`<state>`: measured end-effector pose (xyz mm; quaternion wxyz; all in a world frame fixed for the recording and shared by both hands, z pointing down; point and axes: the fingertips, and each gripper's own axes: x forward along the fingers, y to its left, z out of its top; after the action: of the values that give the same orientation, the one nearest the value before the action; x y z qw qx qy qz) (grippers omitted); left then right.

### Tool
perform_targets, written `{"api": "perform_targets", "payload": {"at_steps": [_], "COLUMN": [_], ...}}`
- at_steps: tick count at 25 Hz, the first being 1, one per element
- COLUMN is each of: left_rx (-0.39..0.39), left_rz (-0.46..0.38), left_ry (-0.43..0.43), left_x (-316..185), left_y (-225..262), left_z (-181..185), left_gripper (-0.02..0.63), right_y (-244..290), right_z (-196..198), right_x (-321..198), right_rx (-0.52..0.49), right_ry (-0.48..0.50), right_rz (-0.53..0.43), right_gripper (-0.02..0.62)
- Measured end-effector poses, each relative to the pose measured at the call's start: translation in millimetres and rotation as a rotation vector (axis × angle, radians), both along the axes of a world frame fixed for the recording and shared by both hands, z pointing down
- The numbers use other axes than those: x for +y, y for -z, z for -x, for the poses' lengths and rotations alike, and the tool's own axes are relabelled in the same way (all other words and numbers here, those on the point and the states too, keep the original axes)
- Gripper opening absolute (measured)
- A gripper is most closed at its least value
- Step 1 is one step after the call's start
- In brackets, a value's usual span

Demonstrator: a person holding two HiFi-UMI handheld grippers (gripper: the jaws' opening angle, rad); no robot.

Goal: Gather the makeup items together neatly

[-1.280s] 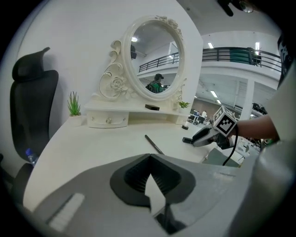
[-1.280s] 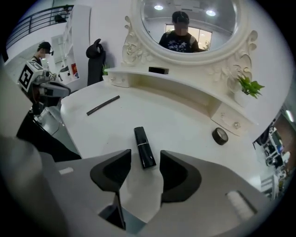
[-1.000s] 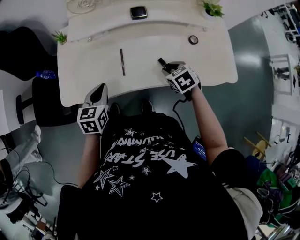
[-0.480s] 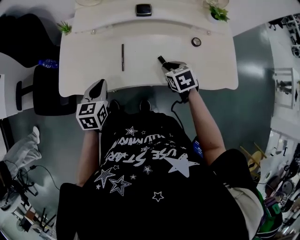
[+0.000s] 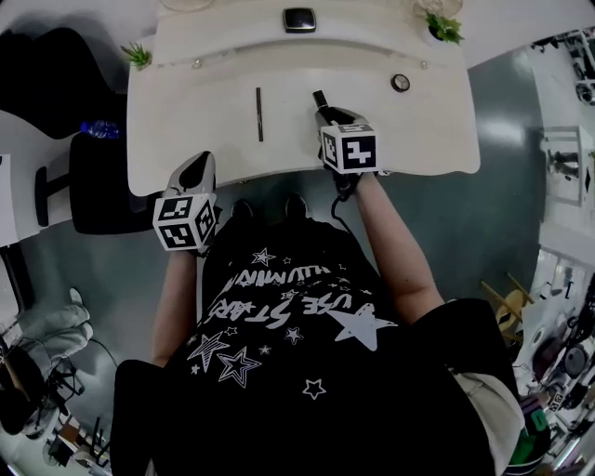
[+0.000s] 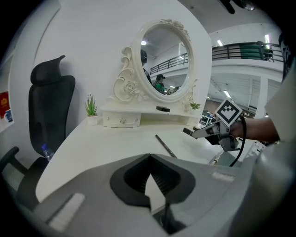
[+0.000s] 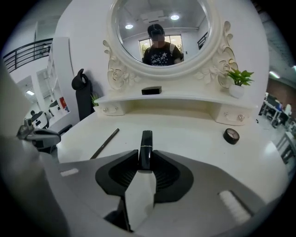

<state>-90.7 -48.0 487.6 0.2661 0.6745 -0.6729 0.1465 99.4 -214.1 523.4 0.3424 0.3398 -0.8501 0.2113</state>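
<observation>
My right gripper (image 7: pixel 146 159) is shut on a black lipstick tube (image 7: pixel 146 147) that sticks out forward over the white vanity table (image 5: pixel 186 121). In the head view the right gripper (image 5: pixel 327 113) holds the lipstick (image 5: pixel 321 99) just right of a thin dark makeup pencil (image 5: pixel 258 113) that lies on the table. A small round black compact (image 5: pixel 400 83) sits at the table's far right. A black rectangular case (image 5: pixel 298 19) rests on the raised shelf. My left gripper (image 5: pixel 197 167) hovers at the table's near left edge, shut with nothing in it (image 6: pixel 149 159).
An oval mirror (image 7: pixel 162 32) in an ornate white frame stands at the back. Small potted plants (image 5: pixel 139 56) (image 5: pixel 444 26) flank it, and little drawers (image 7: pixel 231 115) sit under the shelf. A black office chair (image 6: pixel 51 106) stands left of the table.
My right gripper has carried the lipstick leftward, closer to the pencil. The left gripper has stayed at the table's near left edge.
</observation>
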Motion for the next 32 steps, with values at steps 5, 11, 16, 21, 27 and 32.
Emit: {"api": "perform_targets", "payload": {"at_steps": [5,11,16,21,27,32], "left_rx": [0.002,0.007,0.013,0.02,0.028,0.034], "left_rz": [0.022,0.032,0.035,0.038,0.028,0.012], "left_ry": [-0.055,-0.11,-0.15,-0.184,-0.229,-0.259], "left_x": [0,-1,0,1,1,3], "left_y": [-4,-5,-7,-9,-10,-6], "left_z": [18,33,41,51,56,58], "left_gripper": [0.0,0.0,0.0,0.0,0.0,0.0], "right_y": [-4,-14,-19,-24,-30,-31], "right_z": [30,48,59,68,67,67], "right_x": [11,21,25,28,34,40], "right_rx": [-0.011,0.01,0.017,0.043,0.086,0.097], "right_ry": [-0.078,-0.143,-0.18,-0.203,-0.215,-0.218], "right_rz": [0.003,-0.003,-0.006,-0.02,-0.03,-0.035], "right_gripper": [0.127,0.127,0.127,0.129,0.132,0.144]}}
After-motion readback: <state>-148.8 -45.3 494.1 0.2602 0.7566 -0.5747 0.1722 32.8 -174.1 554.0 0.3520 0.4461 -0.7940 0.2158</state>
